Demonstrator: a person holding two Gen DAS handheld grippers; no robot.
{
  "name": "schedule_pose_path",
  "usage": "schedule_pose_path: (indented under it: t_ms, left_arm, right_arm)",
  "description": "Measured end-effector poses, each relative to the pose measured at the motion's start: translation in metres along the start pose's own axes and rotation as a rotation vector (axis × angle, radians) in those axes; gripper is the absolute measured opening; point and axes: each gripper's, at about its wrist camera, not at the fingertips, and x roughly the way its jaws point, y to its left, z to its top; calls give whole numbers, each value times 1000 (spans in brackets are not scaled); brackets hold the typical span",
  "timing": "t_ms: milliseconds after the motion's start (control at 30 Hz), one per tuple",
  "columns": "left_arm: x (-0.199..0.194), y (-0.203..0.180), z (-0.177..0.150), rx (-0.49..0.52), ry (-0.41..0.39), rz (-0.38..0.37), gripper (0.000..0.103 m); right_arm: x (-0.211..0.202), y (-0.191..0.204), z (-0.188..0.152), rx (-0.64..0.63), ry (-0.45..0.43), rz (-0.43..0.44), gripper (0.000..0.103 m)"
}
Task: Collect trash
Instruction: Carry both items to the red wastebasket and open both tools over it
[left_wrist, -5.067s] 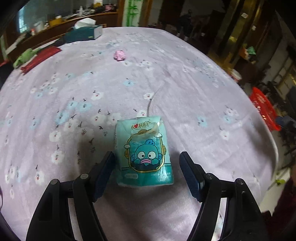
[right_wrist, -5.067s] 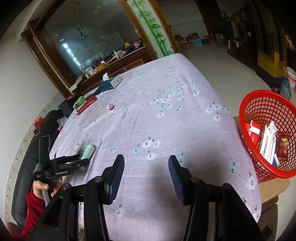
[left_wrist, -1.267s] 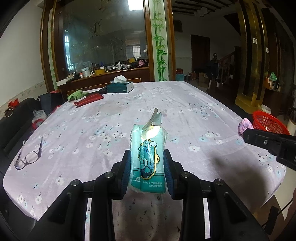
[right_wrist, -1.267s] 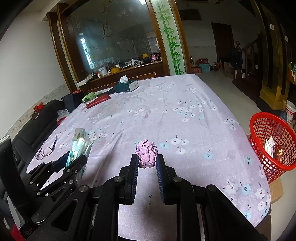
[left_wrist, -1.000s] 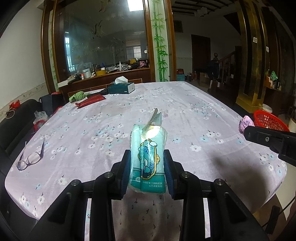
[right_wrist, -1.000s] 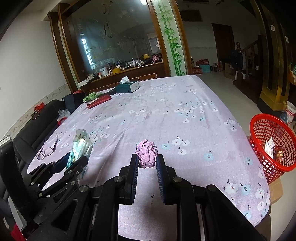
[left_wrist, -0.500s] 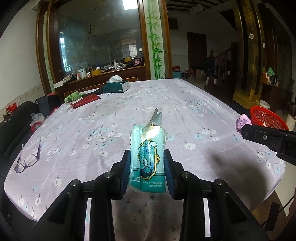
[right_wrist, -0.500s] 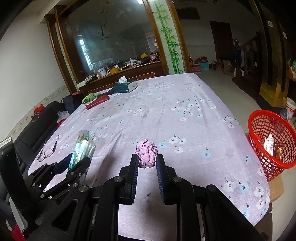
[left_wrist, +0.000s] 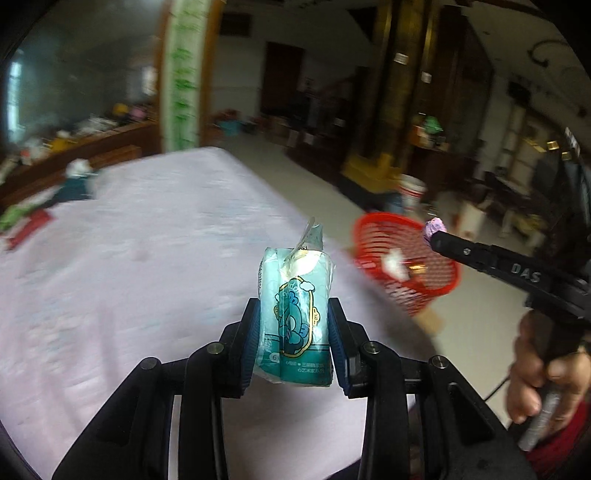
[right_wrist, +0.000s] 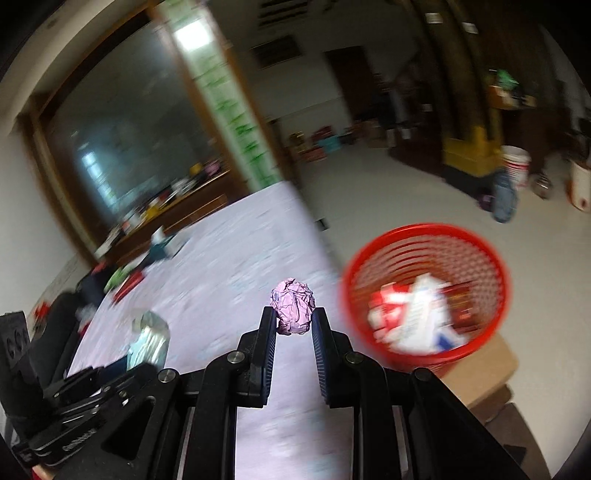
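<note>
Teal tissue pack (left_wrist: 294, 317) clamped in left gripper (left_wrist: 293, 332).

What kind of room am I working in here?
Likely a home's dining or living room: a big table under a lilac cloth, a wooden sideboard cluttered with household things, and a red basket for trash.

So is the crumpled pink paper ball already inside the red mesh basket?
No, the crumpled pink paper ball sits pinched in the right gripper, left of the red mesh basket.
</note>
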Motion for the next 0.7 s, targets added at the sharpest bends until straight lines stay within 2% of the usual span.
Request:
schedule_pose_path:
  t_ms: [133,267,433,500,567,600,667,700]
  left_arm:
    - [37,-35,27,33,38,-103,35]
    - [77,-72,46,52,92,-187,36]
    - [120,-104,61,64,133,-217,37]
    - [134,-110,65,63,143,-224,43]
    - [144,-109,66,46,152,-222,51]
    - [145,-108,65,36,154,-218,53]
    - [143,-102,61,31,151,-210,54]
    - [138,-99,59,38,138,-204,60]
  right_arm:
    - [-5,-46,22,66,-10,-53,21]
    - [-1,-75,39,103,-13,-90,21]
    - [13,-103,54,168,7,-104,23]
    - [20,-113,58,191,8,-123,23]
    - [31,-118,62,191,26,-137,36]
    - [36,-121,63,194,39,-144,46]
    - [36,-123,60,203,41,-161,48]
    - [34,-123,59,197,35,-162,48]
